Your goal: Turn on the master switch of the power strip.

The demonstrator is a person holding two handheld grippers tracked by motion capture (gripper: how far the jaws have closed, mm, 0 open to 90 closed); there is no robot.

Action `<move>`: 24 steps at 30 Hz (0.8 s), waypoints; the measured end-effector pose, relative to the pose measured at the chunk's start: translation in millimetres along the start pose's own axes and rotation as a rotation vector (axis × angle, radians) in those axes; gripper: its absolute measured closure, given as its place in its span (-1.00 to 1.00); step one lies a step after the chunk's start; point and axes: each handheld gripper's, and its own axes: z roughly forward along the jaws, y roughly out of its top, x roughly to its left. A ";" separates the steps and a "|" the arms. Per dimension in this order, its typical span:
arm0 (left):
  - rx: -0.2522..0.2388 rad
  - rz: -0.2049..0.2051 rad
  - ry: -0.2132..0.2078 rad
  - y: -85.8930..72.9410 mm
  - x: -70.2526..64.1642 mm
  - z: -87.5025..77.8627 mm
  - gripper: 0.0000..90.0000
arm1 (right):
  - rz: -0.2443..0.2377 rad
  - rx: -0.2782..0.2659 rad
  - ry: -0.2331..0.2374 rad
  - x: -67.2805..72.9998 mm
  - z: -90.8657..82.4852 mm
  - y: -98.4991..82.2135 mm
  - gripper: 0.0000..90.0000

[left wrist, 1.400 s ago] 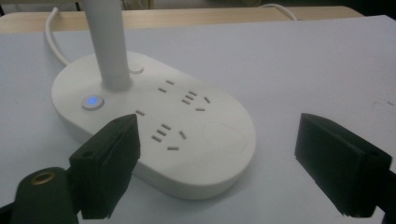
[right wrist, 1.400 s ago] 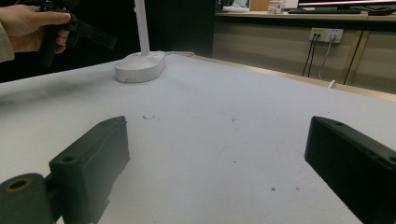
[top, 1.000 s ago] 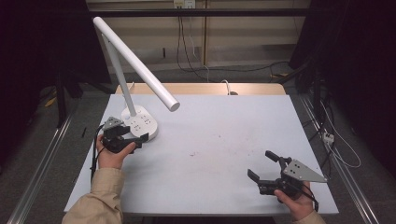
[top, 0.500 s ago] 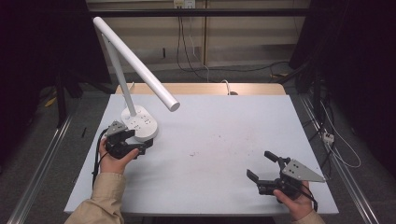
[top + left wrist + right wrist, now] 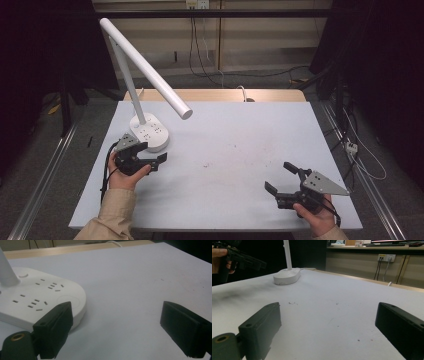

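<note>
A white desk lamp stands at the table's left, with a flat base (image 5: 150, 132) that carries socket slots and a long tilted arm (image 5: 150, 70). My left gripper (image 5: 152, 152) hovers just in front of that base, open and empty. In the left gripper view the base (image 5: 37, 297) lies right beyond the left jaw of the gripper (image 5: 117, 330). My right gripper (image 5: 279, 177) is held low near the front right corner, open and holding nothing. In the right gripper view the open gripper (image 5: 329, 330) faces the lamp base (image 5: 287, 276) far across the table.
The white table (image 5: 240, 140) carries faint marks near its middle (image 5: 207, 164). A wooden strip (image 5: 215, 95) runs along its far edge, with a white cable (image 5: 242, 91) on it. Metal rails flank the table on the floor. The other hand and gripper (image 5: 234, 255) appear top left in the right gripper view.
My left gripper has shifted slightly right and nearer the front, staying beside the lamp base. The right gripper has hardly moved.
</note>
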 end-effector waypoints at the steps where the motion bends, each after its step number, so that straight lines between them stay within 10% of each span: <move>1: 0.000 0.002 0.000 -1.1 -0.6 -0.1 -0.76 | 0.000 0.002 0.000 0.1 0.1 0.0 -0.87; 24: -0.006 0.013 -0.041 -16.7 -14.2 -7.2 -0.76 | -0.002 0.002 0.005 1.4 0.9 -0.1 -0.87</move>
